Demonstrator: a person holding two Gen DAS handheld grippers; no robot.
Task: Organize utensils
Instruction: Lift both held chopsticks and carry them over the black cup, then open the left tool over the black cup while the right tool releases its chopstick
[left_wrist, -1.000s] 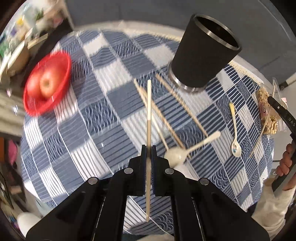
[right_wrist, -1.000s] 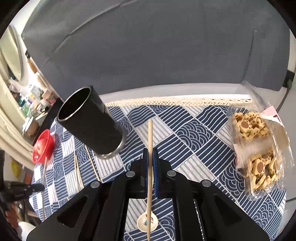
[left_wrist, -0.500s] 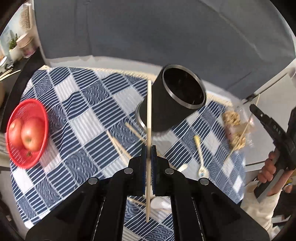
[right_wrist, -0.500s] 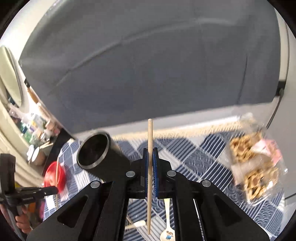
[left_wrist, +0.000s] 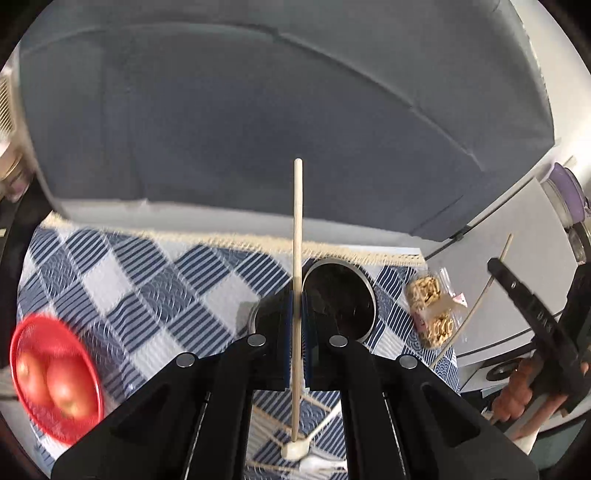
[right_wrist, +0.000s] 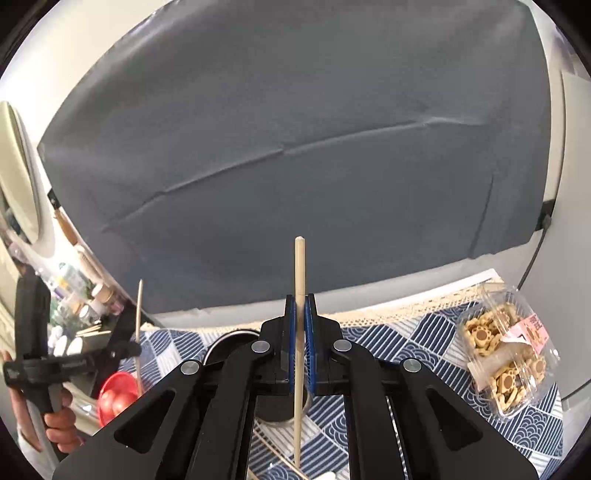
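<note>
A: Where do things stand?

B: Each hand carries one chopstick in the air. The left gripper (left_wrist: 297, 325) has its jaws clamped on a wooden chopstick (left_wrist: 297, 236) that stands upright just beside the rim of the black cup (left_wrist: 341, 295). The right gripper (right_wrist: 300, 332) is clamped the same way on its own chopstick (right_wrist: 300, 266), held above the blue checked tablecloth (right_wrist: 413, 332).

A: Anything in the cup yet?

B: Its inside looks dark and empty, though the left gripper's fingers hide part of the mouth, so I can't be sure.

A: What's left on the table?

B: A white spoon (left_wrist: 295, 448) lies below the left gripper, with more thin sticks (right_wrist: 273, 448) on the cloth near it. I'd judge the job is at an early stage: two chopsticks lifted, none visibly dropped in, spoon and remaining sticks not yet gathered. The red apple basket (left_wrist: 55, 376) and the cookie pack (right_wrist: 506, 354) sit apart at opposite sides.
</note>
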